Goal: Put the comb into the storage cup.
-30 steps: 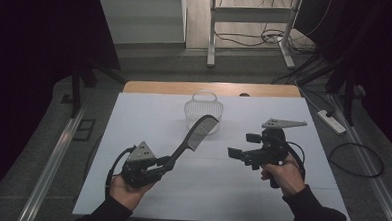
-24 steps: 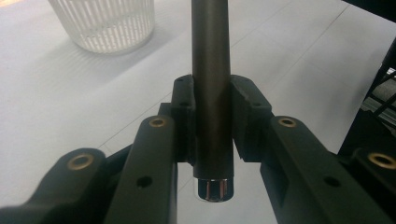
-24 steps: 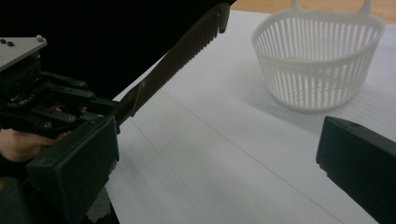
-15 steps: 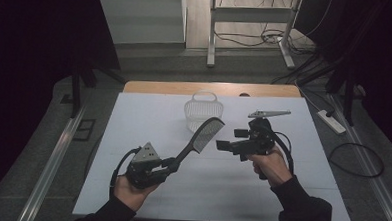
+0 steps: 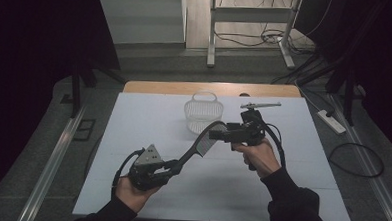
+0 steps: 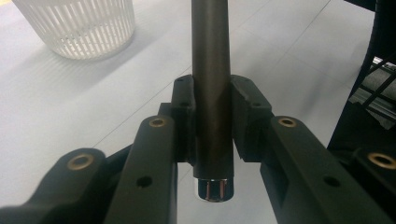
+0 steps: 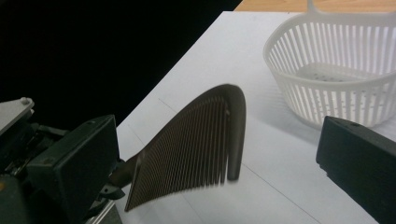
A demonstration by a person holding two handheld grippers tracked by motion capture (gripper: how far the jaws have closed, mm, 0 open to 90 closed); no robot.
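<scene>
Since a second ago: we see the right gripper (image 5: pixel 222 135) carried from the 3 o'clock side of the desk (image 5: pixel 133 118) toward the middle, so that its jaws now sit level with the comb's toothed head; the left gripper (image 5: pixel 174 165) has kept its place.

Left gripper: our left hand (image 5: pixel 130 192) holds it at 7 o'clock, jaws clamped on the comb's round dark handle (image 6: pixel 211 93), whose shiny metal end cap (image 6: pixel 212 189) pokes out toward the camera in the left gripper view.

Comb: the black comb (image 5: pixel 202 143) rises off the desk from the left jaws and slants up toward 1 o'clock, its curved head (image 7: pixel 196 144) with fine teeth hanging in the air.

Right gripper: our right hand (image 5: pixel 257 155) holds it just right of centre, jaws standing wide apart, one either side of the comb head in the right gripper view, touching nothing that we can make out.

Basket: a white slatted plastic basket (image 5: pixel 203 113) stands at 12 o'clock, just beyond the comb's tip and apart from it; we see only small dark specks on its floor (image 7: pixel 336 74).

Desk: white sheet over a wooden top.
</scene>
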